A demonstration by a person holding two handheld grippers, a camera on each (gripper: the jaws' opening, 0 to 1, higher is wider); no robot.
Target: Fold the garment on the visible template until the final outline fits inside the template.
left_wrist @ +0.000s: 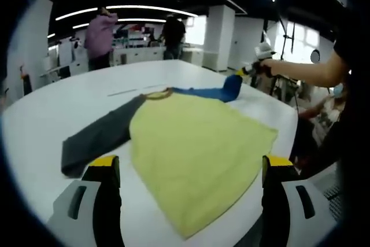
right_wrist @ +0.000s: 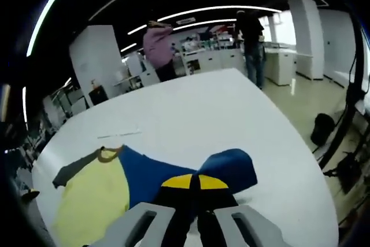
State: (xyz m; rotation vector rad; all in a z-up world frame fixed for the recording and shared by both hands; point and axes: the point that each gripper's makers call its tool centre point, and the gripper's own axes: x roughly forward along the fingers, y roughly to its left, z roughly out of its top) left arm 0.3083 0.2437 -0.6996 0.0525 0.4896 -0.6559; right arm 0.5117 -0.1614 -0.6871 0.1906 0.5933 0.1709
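A shirt with a yellow body (left_wrist: 196, 148) lies flat on the white table (left_wrist: 69, 114). Its dark grey sleeve (left_wrist: 98, 140) stretches toward the near left, and its blue sleeve (left_wrist: 217, 92) runs to the far right. My left gripper (left_wrist: 191, 169) hovers over the shirt's hem, open, with nothing between its yellow-tipped jaws. My right gripper (right_wrist: 193, 182) is shut on the blue sleeve (right_wrist: 222, 169), lifting its end off the table; it also appears at the far right of the left gripper view (left_wrist: 254, 69). The yellow body (right_wrist: 92, 201) and grey sleeve (right_wrist: 72, 173) lie to its left.
A faint line (right_wrist: 118, 135) is marked on the table beyond the collar. The table's edge (right_wrist: 300, 160) curves close on the right, with floor and a dark bag (right_wrist: 321, 128) past it. People stand by counters at the back (left_wrist: 101, 36). A person's arm (left_wrist: 306, 70) holds the right gripper.
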